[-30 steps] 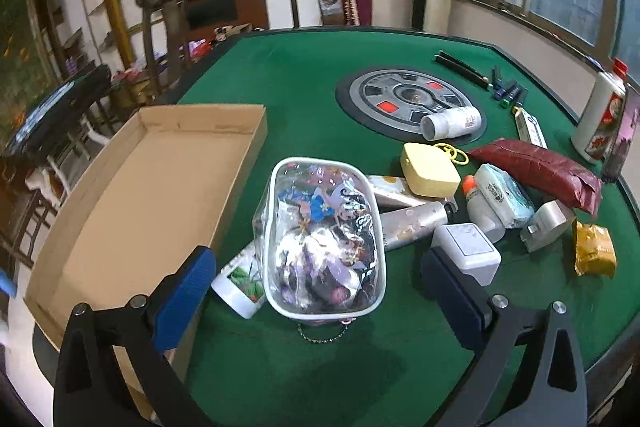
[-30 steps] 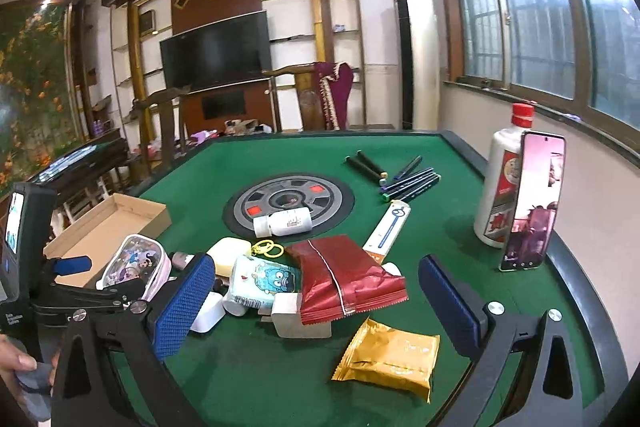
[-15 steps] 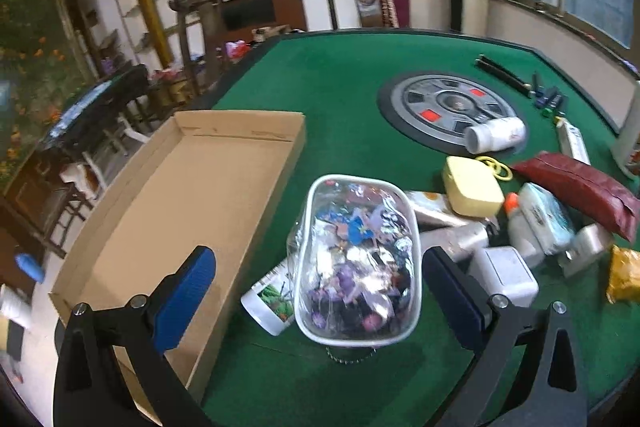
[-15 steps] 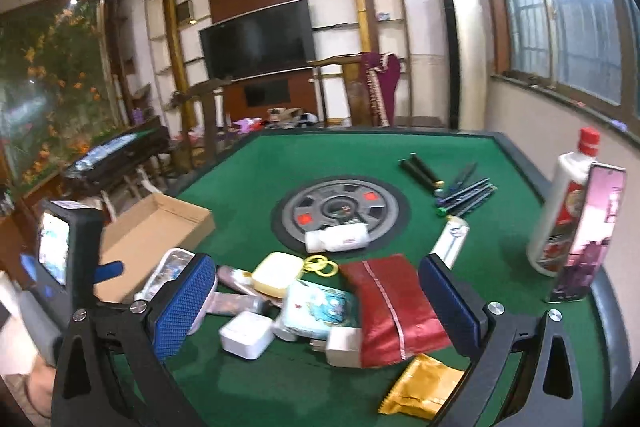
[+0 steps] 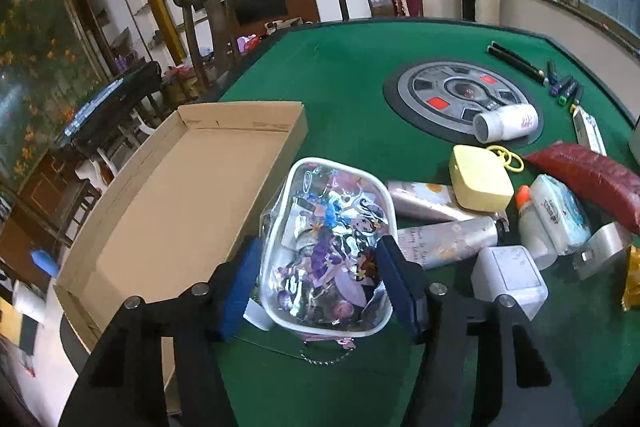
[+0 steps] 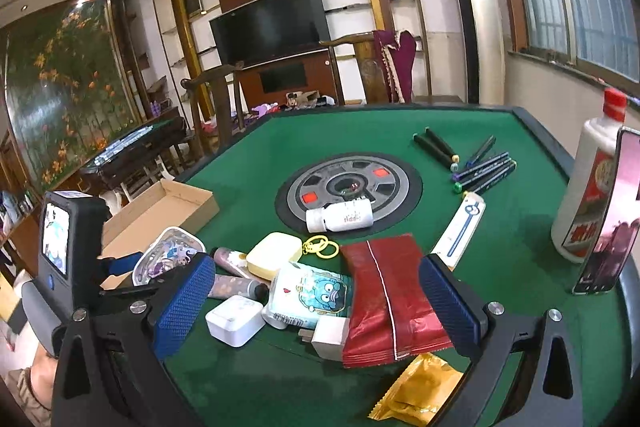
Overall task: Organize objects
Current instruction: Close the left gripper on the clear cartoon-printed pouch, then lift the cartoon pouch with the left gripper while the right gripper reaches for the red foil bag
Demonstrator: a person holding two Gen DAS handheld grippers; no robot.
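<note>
A transparent white-rimmed pouch filled with cartoon stickers is seen lying on the green felt table, just right of the shallow open cardboard box. The left gripper is set around the near end of the pouch, and its jaws are closing; the blue pads are seen right at the pouch's sides, though it cannot be told whether they press on it. From the right wrist view the same pouch is seen at the near left, with the left gripper's black body beside it.

The right gripper is held wide above the table with nothing between its blue pads. Beyond it a cluster is spread: a white square box, a pale yellow rounded case, a packet of wipes with a blue cartoon face, a dark red foil packet and a gold foil sachet. Farther off a white pill bottle is laid on its side on the grey round centre panel. At the far right a group of dark markers is laid.
</note>
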